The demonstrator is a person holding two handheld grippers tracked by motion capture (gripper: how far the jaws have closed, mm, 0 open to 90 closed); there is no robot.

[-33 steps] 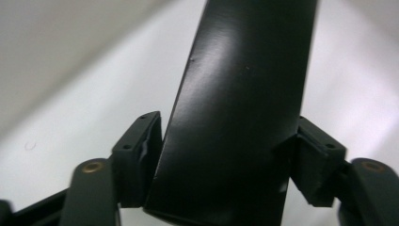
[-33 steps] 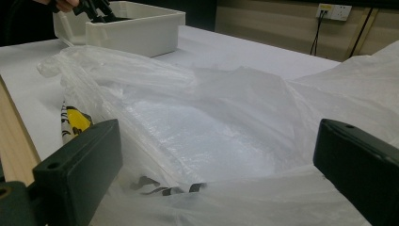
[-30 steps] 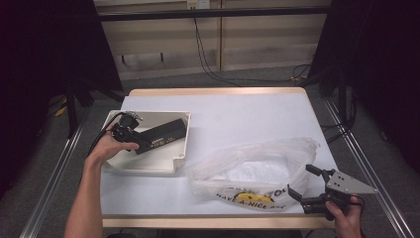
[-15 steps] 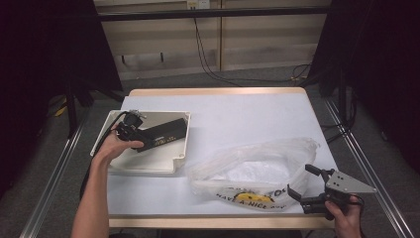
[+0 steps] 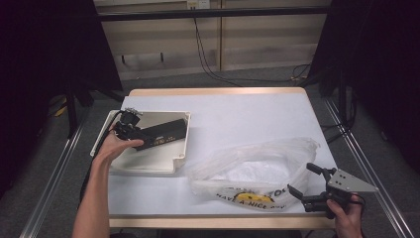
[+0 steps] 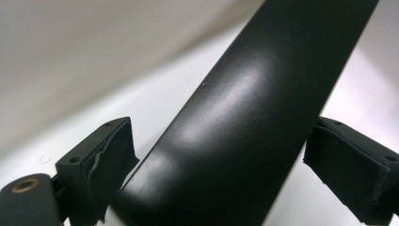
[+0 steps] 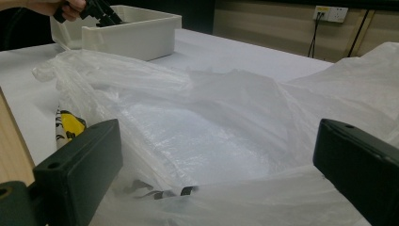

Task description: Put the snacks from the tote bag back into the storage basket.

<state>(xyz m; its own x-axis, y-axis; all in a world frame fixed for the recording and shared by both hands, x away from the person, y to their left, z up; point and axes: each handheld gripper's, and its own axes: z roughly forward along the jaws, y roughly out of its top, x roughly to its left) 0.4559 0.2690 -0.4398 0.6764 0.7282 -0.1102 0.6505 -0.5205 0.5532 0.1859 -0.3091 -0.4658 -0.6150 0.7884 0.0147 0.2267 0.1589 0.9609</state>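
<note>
Left gripper [image 6: 221, 183] astride black bar [image 5: 161, 134] — seemingly lengthwise

Surface [image 5: 237, 114]: carries a tray on its left half and a plastic bag on its right half, toward the near edge.
Tray [image 5: 148, 161]: left of the bag, a little farther back, just beside it at the near corner.
Long bar [image 5: 166, 134]: lies inside the tray, slanting across it from left to right.
Left hand-held gripper [image 5: 130, 130]: in the tray at the bar's left end, its jaws one on each side of the bar.
Plastic bag [image 5: 252, 166]: lies flat, right of the tray, reaching the near edge.
Right hand-held gripper [image 5: 309, 186]: at the near right corner, just beside the bag's right end, jaws spread toward it.
</note>
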